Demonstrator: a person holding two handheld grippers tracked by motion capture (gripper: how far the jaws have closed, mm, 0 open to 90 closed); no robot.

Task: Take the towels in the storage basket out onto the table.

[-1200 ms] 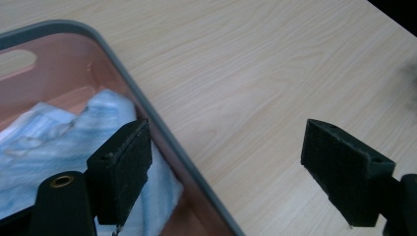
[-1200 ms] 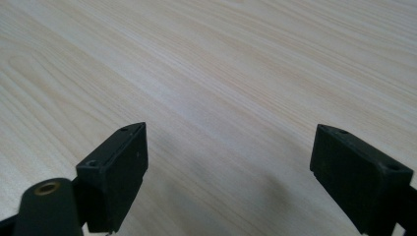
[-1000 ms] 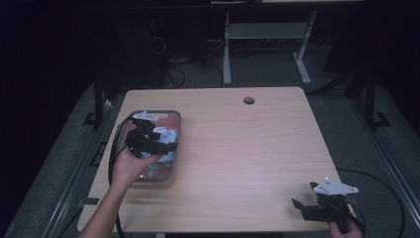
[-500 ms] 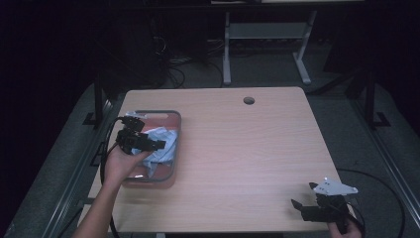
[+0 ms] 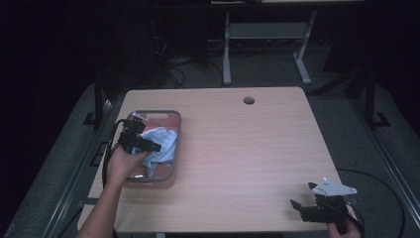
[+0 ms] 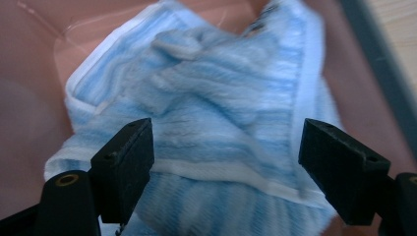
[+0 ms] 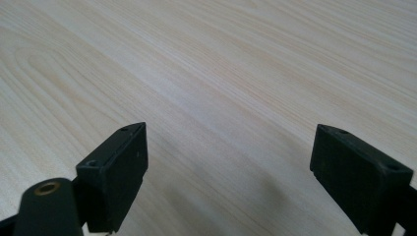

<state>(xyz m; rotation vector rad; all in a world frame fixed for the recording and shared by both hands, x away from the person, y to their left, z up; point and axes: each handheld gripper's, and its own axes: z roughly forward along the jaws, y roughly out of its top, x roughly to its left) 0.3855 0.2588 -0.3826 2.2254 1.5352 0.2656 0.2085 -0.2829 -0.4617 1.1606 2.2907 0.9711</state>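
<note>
1. The place looked like a lab or recording room rather than a home.
2. A plain wooden desk (image 5: 257,148) with a cable hole (image 5: 248,100) stood alone on grey carpet (image 5: 346,99).
3. Loose cables (image 5: 171,62) and a metal stand (image 5: 265,37) sat behind, in darkness.

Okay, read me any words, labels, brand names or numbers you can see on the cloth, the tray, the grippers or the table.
None: no text can be read in these pictures.
The blue striped cloth has woven bands, no label in sight.
The tray, the table, the left hand-held gripper and the right hand-held gripper carry no visible markings.
</note>
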